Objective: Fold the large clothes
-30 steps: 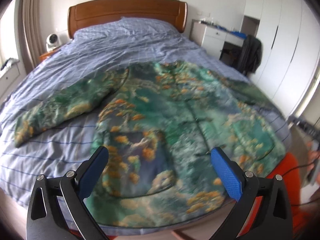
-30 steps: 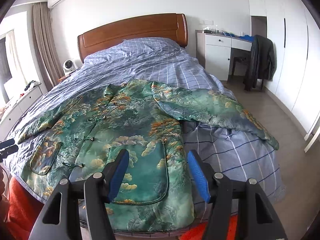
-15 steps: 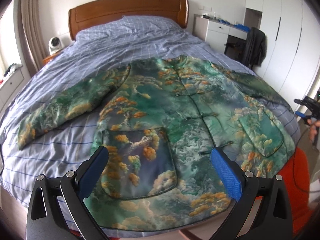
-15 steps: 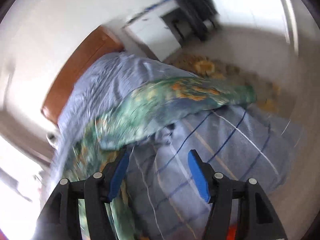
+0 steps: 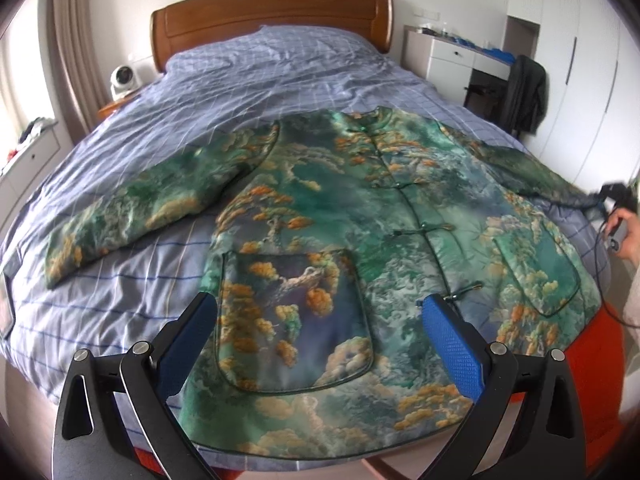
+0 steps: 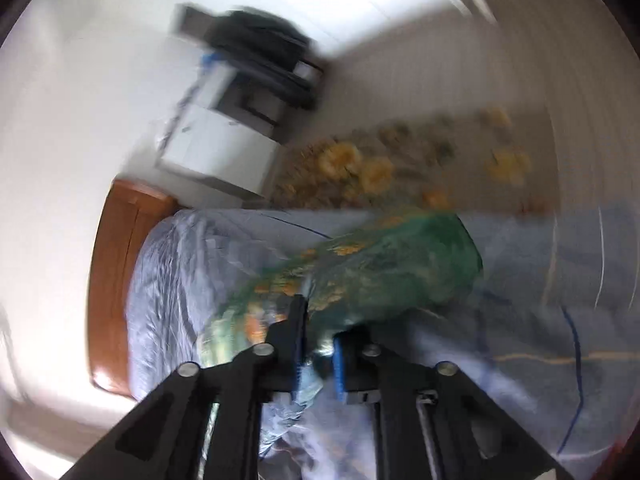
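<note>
A green quilted jacket [image 5: 360, 208] with orange cloud print lies spread flat, front up, on the blue checked bed [image 5: 280, 72]. My left gripper [image 5: 320, 304] hovers open above its near hem and left pocket, touching nothing. At the bed's right edge a hand [image 5: 628, 236] holds my right gripper [image 5: 614, 196] at the end of the right sleeve [image 5: 536, 172]. In the blurred, rolled right wrist view that gripper [image 6: 318, 360] is closing its jaws, and sleeve [image 6: 380, 276] fabric is pinched between the blue pads [image 6: 298, 364].
A wooden headboard [image 5: 272, 8] stands at the far end. A white desk [image 5: 448, 60] and a chair draped with a dark garment [image 5: 524, 92] are at the right. A small white fan [image 5: 120, 78] sits at the left. Something red [image 5: 592, 360] lies below the bed's near right corner.
My right gripper swung from the jacket's hem out to the right sleeve, rolled sideways, and shut on the sleeve fabric. My left gripper stayed open and barely shifted.
</note>
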Demonstrator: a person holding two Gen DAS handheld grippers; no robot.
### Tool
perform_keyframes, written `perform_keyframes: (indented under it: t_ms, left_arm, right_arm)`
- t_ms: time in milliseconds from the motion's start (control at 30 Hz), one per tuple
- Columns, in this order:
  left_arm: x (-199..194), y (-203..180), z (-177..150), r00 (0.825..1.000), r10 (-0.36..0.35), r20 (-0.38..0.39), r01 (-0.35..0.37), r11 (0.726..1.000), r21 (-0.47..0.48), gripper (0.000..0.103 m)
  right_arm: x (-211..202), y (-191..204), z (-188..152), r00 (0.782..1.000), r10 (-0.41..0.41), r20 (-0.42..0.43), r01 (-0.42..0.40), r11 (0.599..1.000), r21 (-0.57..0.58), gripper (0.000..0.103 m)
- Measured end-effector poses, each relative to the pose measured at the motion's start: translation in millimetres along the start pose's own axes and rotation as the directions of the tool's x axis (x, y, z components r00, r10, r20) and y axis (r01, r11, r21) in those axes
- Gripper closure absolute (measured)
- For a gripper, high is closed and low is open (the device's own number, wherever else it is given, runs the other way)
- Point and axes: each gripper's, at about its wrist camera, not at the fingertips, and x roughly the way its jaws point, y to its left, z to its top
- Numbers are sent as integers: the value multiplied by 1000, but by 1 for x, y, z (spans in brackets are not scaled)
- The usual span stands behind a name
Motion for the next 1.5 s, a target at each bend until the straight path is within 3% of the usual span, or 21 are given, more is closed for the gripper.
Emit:
perform_keyframes:
  t_ms: [100,167,233,333,433,567,700,767,800,833,900,967,1100,1167,1233,1267,1367,1400,1500]
  left_arm:
    - [6,3,-3,1000,-1,-8,1,1000,-14,1]
    - [12,4,-4,1000,-9,-24,8,1000,-27,1]
    - [15,4,-4,999,-28,-32,26,998,-51,1]
    - [13,2,-6,998,-52,-29,50,997,-66,1]
    - [9,1,-11,999,-45,-30,43,998,-54,1]
    - [8,7,-16,999,-35,-41,33,998,-59,1]
    - [15,14,-11,996,-67,-61,62,995,-73,1]
    - [20,18,1,987,-148,-66,142,986,-87,1]
    - [22,17,7,982,-178,-65,172,981,-90,1]
    - [27,17,19,972,-226,-63,221,971,-87,1]
    - [40,13,39,955,-291,-63,286,955,-84,1]
    - [64,7,64,920,-386,-71,380,921,-85,1]
    - [130,-14,108,868,-474,-147,456,879,-138,1]
    - [171,-33,127,864,-467,-190,440,883,-165,3]
    - [200,-51,136,879,-414,-234,391,909,-142,26]
    - [215,-63,139,879,-389,-277,369,921,-122,32]
    - [241,-85,135,875,-322,-362,320,945,-66,66]
    - [247,-90,132,876,-303,-376,305,951,-56,95]
    - [244,-91,143,891,-302,-339,299,952,-62,97]
  right_arm:
    - [-34,87,-17,992,122,21,-110,946,-306,93]
    - [-54,142,-44,984,180,-5,-159,859,-487,93]
    - [-72,198,-86,970,236,-62,-221,739,-636,93]
    - [-77,256,-152,948,274,-162,-299,595,-746,94]
    - [-61,292,-227,938,249,-243,-335,462,-821,94]
    - [-13,305,-326,930,136,-342,-368,375,-851,94]
    - [25,282,-392,923,17,-384,-363,363,-858,88]
    - [38,264,-407,901,-39,-432,-385,387,-838,70]
    - [40,257,-413,873,-52,-485,-426,404,-809,46]
    - [41,249,-415,851,-58,-522,-455,415,-788,33]
    - [29,241,-414,841,-50,-539,-476,407,-780,33]
    - [4,232,-407,840,-32,-542,-491,379,-784,33]
    - [-36,214,-381,848,5,-530,-496,363,-789,32]
    - [-52,206,-373,852,23,-524,-496,359,-791,31]
    - [-58,206,-360,854,31,-519,-492,370,-788,31]
    - [-64,201,-357,852,39,-522,-496,379,-782,31]
    - [-75,190,-348,849,57,-525,-501,403,-766,31]
    - [-77,189,-346,849,59,-525,-501,405,-765,31]
    - [-78,183,-331,850,72,-522,-501,413,-760,31]
